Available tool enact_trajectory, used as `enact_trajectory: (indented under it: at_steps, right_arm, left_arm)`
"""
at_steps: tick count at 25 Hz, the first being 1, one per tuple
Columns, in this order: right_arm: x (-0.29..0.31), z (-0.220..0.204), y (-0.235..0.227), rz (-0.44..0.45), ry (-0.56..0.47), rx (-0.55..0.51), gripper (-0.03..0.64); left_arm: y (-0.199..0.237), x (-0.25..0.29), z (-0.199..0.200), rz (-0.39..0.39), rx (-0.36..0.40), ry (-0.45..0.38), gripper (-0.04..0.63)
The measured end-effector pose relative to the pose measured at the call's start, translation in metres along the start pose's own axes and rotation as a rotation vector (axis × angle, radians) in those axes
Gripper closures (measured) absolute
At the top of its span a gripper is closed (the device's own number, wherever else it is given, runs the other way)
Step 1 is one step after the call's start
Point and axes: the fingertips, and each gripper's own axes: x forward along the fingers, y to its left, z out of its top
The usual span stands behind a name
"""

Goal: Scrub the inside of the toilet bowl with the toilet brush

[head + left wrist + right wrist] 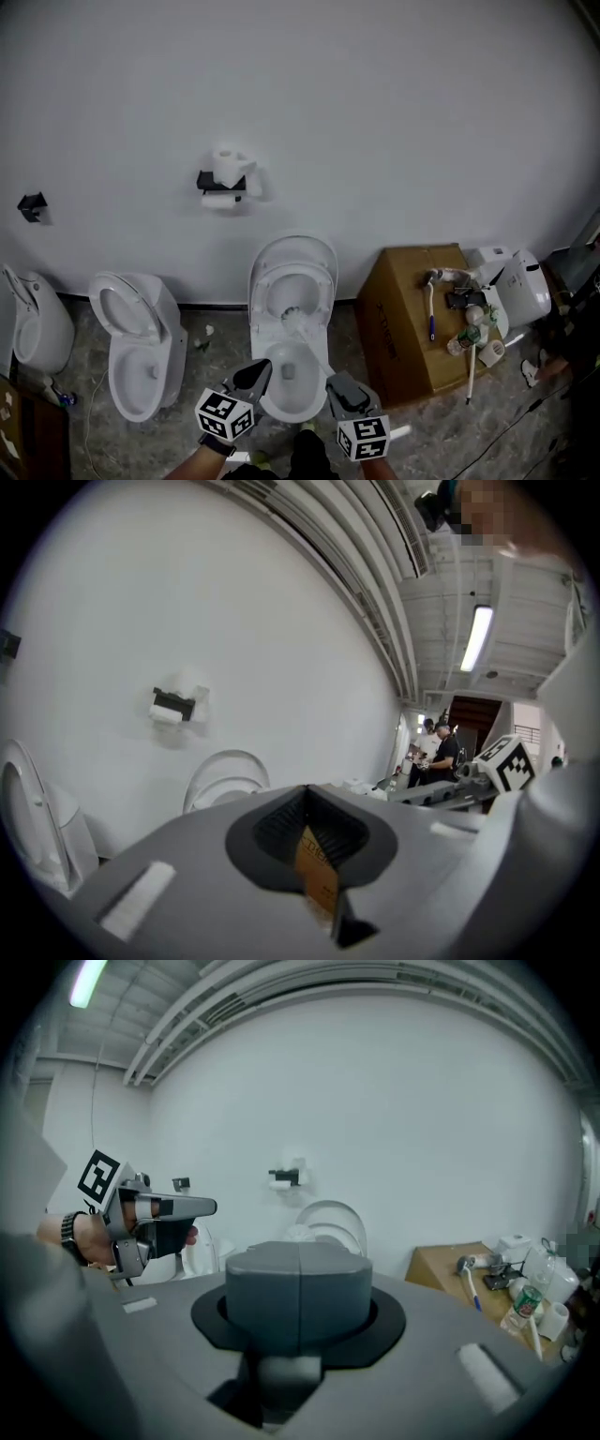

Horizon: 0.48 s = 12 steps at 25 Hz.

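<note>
I have both hand-held grippers low in front of the middle toilet [293, 251], one to each side of its bowl. The left hand-held gripper [257, 374] has its jaws together. In the left gripper view the ribbed pads [274, 823] meet in a ridge, and a brown printed strip [317, 874] lies along the seam below it; I cannot tell what that strip is. From the right gripper view the same gripper shows side-on as one flat closed beak, raised and pointing across, with a hand and a wristwatch behind it. The right hand-held gripper [336, 382] is also closed. In its own view the two grey jaws sit flush along a straight middle seam with nothing between them. The brush [294, 322] is in the toilet, its white head up near the back of the bowl under the raised seat. Its thin handle slants down and to the right across the bowl toward the right hand-held gripper. I cannot tell whether the handle's end touches that gripper. The lid and seat stand upright against the wall. A second toilet [141, 349] stands to the left with its lid up. A cardboard box [398, 328] with small clutter on top sits to the right. A paper holder [223, 179] hangs on the wall above.
</note>
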Motion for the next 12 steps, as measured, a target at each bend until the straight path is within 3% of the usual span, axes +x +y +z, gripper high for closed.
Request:
enact_trajectory:
  at_steps: [12]
  right_arm:
    - [-0.054, 0.103, -0.001, -0.013, -0.253, 0.033, 0.454]
  left_arm:
    - [-0.028, -0.021, 0.111, -0.025, 0.082, -0.131, 0.589]
